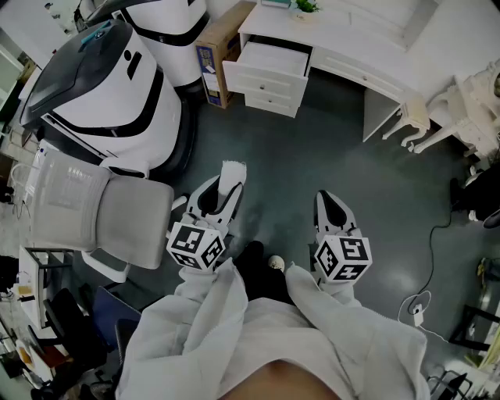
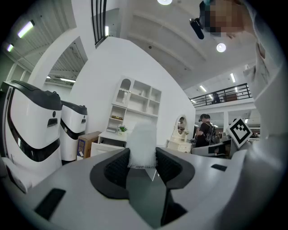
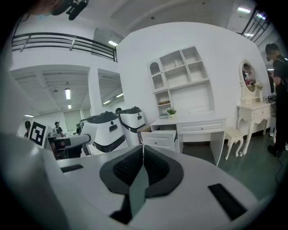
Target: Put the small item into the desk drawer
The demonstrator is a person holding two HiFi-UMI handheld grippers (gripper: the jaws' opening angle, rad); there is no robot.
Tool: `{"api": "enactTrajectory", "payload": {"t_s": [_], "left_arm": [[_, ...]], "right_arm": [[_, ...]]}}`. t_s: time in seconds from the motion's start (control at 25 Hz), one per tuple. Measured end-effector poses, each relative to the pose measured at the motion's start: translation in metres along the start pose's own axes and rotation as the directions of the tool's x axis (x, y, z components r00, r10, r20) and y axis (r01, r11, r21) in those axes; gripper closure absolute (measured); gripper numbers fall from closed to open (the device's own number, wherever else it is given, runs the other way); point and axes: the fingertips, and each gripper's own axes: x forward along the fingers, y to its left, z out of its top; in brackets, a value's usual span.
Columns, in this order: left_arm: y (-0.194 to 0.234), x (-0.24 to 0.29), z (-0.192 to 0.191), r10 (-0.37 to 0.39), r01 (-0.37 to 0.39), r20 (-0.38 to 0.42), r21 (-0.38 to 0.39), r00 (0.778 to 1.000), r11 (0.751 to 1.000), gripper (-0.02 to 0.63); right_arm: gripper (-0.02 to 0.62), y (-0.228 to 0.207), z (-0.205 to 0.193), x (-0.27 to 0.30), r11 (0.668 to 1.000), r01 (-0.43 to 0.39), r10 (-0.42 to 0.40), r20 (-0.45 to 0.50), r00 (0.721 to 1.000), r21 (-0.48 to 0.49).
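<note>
Between the pads of the left gripper (image 2: pixel 143 162) sits the small item (image 2: pixel 142 146), a white, soft-looking piece with a fine mesh edge. It stands upright and sticks out past the fingertips. Both pads press on its lower part, so this gripper is clenched on it and holds it in the air above the dark floor (image 1: pixel 312 172), well apart from the furniture.

At 3 o'clock of it in the head view, near but not touching, the right gripper (image 3: pixel 143 155) is level with it. Its jaws are closed together with nothing between them.

At 12 o'clock from the two grippers, across the floor, the top drawer (image 1: pixel 269 62) of the white desk (image 1: pixel 367 66) is pulled out, and what shows of its inside is bare white. A small potted plant (image 1: pixel 305 8) stands on the desk top just behind the drawer. A cardboard box (image 1: pixel 223 43) stands on the floor against the desk's left side, at 11 o'clock.

At 10 o'clock stand two large white-and-black machines (image 1: pixel 109 86), one behind the other. At 9 o'clock, just beside the left gripper, is a grey office chair (image 1: pixel 94 207). At 2 o'clock a white stool with curved legs (image 1: pixel 418 117) stands by the desk's right end. White sleeves (image 1: pixel 203 312) run back from both grippers toward 6 o'clock.
</note>
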Motion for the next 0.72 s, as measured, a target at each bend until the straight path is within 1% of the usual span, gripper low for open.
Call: {"api": "enactTrajectory", "payload": {"t_s": [0.12, 0.2, 0.44, 0.6, 0.72], "left_arm": [[-0.009, -0.002, -0.003, 0.0, 0.0, 0.001, -0.003, 1.0, 1.0, 0.43], [-0.013, -0.004, -0.004, 0.004, -0.004, 0.002, -0.005, 1.0, 1.0, 0.43], [-0.032, -0.009, -0.007, 0.007, -0.007, 0.003, -0.003, 1.0, 1.0, 0.43], [-0.046, -0.02, -0.024, 0.012, -0.012, 0.002, 0.001, 1.0, 1.0, 0.43], [-0.052, -0.026, -0.042, 0.025, -0.025, -0.005, -0.029, 1.0, 0.999, 0.43]], "right_arm": [[0.56, -0.007, -0.003, -0.009, 0.999, 0.025, -0.025, 0.012, 1.0, 0.02], [0.558, -0.01, -0.002, -0.015, 0.999, 0.034, -0.034, 0.016, 0.999, 0.016], [0.558, -0.018, -0.004, -0.033, 0.999, 0.033, -0.033, 0.025, 0.999, 0.016], [0.558, -0.018, -0.018, -0.045, 1.0, 0.013, -0.013, 0.025, 1.0, -0.003], [0.558, -0.019, -0.036, -0.051, 1.0, 0.003, -0.003, 0.005, 1.0, -0.001]]}}
